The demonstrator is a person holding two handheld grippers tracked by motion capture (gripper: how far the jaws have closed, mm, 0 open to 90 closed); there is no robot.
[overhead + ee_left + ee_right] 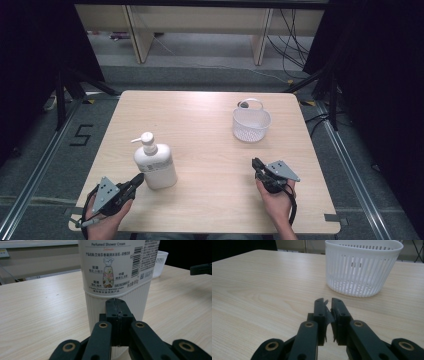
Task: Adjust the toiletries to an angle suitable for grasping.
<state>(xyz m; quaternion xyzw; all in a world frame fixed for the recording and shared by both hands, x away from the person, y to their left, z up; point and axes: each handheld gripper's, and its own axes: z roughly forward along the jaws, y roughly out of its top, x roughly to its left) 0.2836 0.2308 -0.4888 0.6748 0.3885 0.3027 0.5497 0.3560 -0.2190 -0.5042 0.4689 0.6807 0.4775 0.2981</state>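
Note:
A white pump bottle (155,164) of shower cream stands upright on the wooden table (210,135), left of centre. My left gripper (138,178) rests just in front of it at the near left, jaws shut and empty. In the left gripper view its tips (116,302) almost touch the bottle's ribbed base (117,277). A white slatted basket (251,124) with a loop handle sits at the far right. My right gripper (256,163) lies at the near right, pointing toward the basket (362,270). Its jaws (327,302) are pressed nearly together with nothing held.
The basket (160,261) shows behind the bottle in the left gripper view, with the other gripper (201,268) at the right edge. Beyond the table are a grey floor, wooden furniture legs (142,35) and cables (295,35). Dark curtains flank both sides.

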